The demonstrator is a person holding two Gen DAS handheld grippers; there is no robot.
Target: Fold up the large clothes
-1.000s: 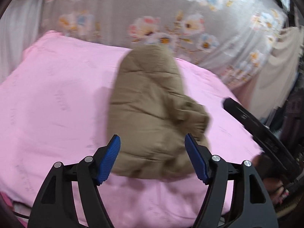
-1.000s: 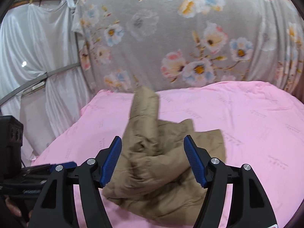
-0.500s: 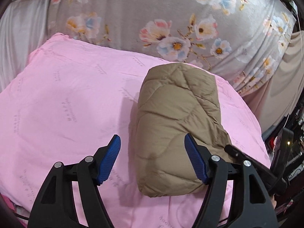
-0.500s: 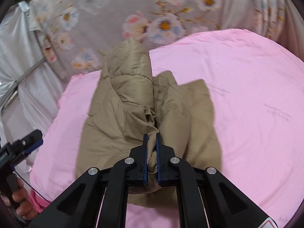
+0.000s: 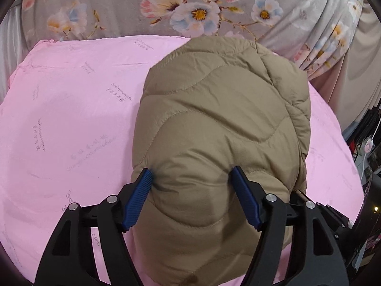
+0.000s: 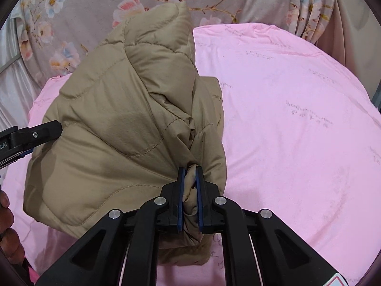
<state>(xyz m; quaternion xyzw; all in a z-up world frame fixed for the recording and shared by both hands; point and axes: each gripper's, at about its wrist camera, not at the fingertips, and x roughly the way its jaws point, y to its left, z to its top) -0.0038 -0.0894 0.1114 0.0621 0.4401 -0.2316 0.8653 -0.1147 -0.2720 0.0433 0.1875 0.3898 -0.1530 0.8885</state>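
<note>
Tan quilted jacket [image 5: 221, 128] is lying on a pink sheet [image 5: 71, 119]; grey curtain [image 5: 142, 4] is showing pastel flowers.

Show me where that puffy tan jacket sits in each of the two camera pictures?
Left wrist view: the tan jacket fills the centre and right, its near end between the open blue fingers.
Right wrist view: the jacket fills the left and centre, a fold pinched between the closed fingers.
Shared landmark: the pink bedsheet.
</note>
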